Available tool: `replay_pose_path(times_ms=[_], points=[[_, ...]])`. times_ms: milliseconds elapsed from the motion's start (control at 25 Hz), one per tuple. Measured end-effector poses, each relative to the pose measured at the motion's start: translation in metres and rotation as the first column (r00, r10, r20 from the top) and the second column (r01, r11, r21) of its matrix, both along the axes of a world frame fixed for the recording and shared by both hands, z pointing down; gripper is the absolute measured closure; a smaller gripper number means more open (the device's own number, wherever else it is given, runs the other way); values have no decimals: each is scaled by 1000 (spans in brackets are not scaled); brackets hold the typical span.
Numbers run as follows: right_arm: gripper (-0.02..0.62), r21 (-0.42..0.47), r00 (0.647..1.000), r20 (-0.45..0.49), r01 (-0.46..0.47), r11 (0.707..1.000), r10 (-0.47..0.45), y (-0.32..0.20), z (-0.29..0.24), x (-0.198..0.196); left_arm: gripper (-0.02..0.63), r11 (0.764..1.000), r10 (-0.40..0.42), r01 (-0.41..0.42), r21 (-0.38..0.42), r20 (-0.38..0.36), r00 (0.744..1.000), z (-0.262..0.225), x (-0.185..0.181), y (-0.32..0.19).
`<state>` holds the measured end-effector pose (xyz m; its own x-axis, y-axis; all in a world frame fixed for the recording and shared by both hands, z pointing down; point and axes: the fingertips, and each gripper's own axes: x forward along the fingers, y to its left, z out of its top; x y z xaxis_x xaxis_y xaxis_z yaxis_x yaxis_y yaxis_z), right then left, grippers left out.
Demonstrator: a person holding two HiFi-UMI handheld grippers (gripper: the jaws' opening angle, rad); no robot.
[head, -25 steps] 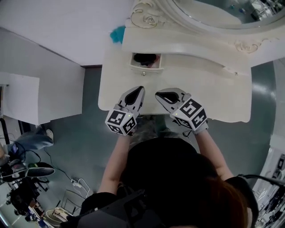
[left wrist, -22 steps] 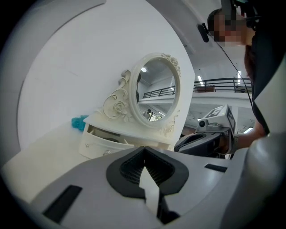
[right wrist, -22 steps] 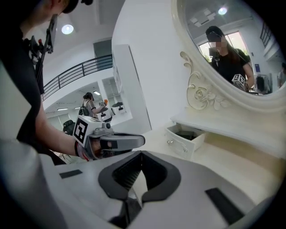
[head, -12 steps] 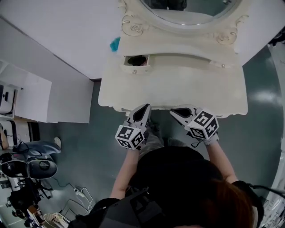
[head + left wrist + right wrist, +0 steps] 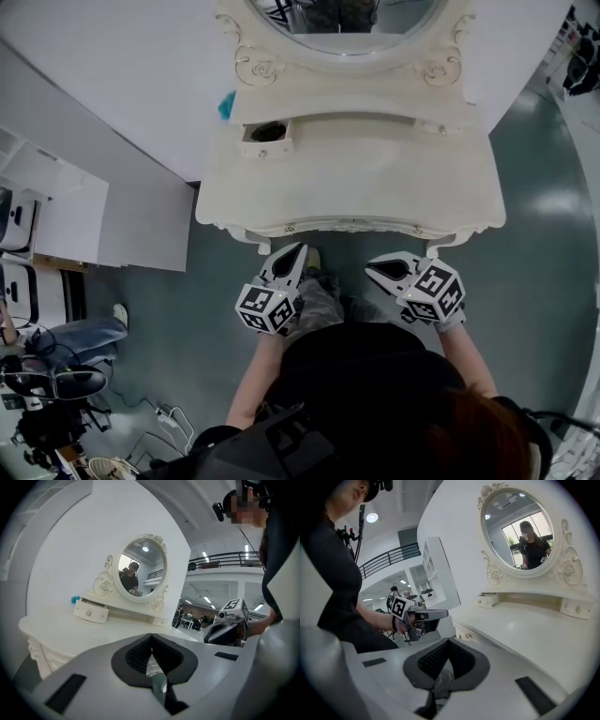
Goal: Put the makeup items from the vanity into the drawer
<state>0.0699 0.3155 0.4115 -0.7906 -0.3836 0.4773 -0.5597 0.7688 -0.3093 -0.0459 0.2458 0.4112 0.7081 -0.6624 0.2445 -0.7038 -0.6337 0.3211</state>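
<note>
Cream vanity top [image 5: 347, 187], grey floor [image 5: 544, 244]

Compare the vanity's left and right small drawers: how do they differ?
The left drawer is pulled out; the right drawer sits shut. The left drawer shows something dark inside; the right drawer's inside is hidden. Both are small, white, single-knobbed, under the mirror.

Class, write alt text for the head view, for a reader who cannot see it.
From above: a person holds the left gripper and right gripper, both shut and empty, in front of a white vanity. Its drawer, back left, stands open; an oval mirror rises behind.
</note>
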Motion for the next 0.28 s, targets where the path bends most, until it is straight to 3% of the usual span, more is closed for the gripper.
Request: replay_pose_path(times_ms=[280], points=[[574, 14, 999, 33, 0, 1000, 0, 12, -12, -12, 592, 999, -28, 28, 16, 20, 999, -13, -16, 6]])
